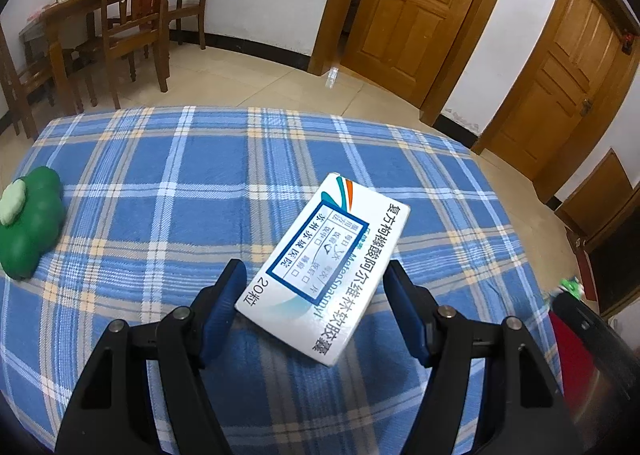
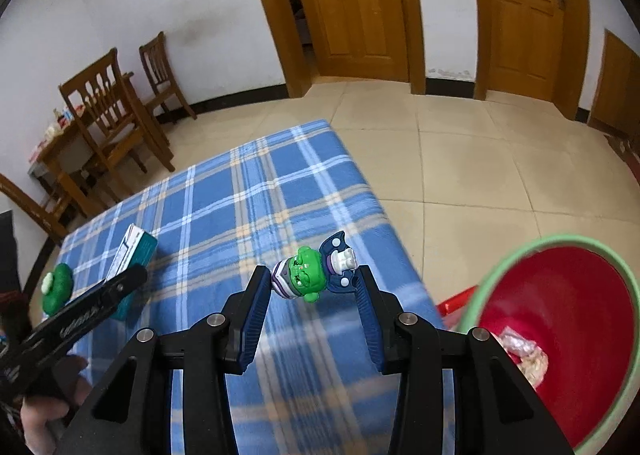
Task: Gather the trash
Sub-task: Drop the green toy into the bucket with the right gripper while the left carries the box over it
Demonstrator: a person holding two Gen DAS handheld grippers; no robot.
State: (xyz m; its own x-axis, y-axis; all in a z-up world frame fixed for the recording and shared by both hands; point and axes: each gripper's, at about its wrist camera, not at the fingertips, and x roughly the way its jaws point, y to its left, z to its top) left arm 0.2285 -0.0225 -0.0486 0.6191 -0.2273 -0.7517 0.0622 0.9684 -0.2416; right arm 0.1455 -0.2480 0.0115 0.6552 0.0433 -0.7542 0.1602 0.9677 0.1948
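Mid-task: the toy figure (image 2: pixel 316 275) is gripped in the right gripper (image 2: pixel 310 287) jaws near the red bin (image 2: pixel 560 295) (wrappers already inside). The medicine box (image 1: pixel 324 271) is pinched between the left gripper (image 1: pixel 316 275) jaws above the counter (image 1: pixel 160 183); the green toy (image 1: pixel 28 223) is left.

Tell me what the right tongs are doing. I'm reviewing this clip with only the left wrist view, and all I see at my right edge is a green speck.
Observer: The right tongs are clamped on a small green toy figure, which sits between their tips above the plaid tablecloth.
Operator: And where does the trash go? I only see a red sliver.
Observer: That sliver is a red bin with a green rim. It stands just past the cloth's edge, to the right of those tongs, and its mouth is open toward them.
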